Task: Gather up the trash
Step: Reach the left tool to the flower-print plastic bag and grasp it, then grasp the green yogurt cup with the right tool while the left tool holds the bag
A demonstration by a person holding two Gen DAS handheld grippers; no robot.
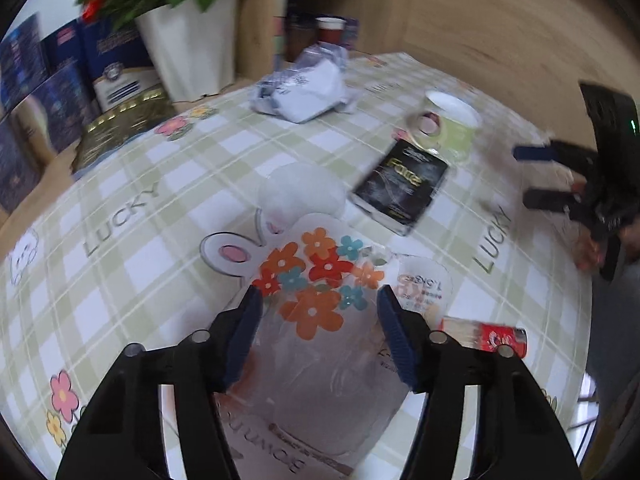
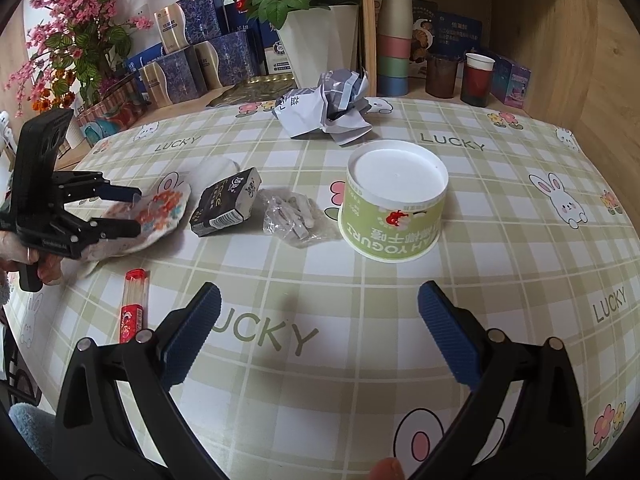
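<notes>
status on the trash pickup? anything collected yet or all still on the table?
Nothing looks collected; no bin is in view. In hand: the left gripper straddles the flowered wrapper, jaws open. The right gripper hangs open, empty. Left on the table: yogurt cup, black box, crumpled paper, clear plastic bag, red tube.
</notes>
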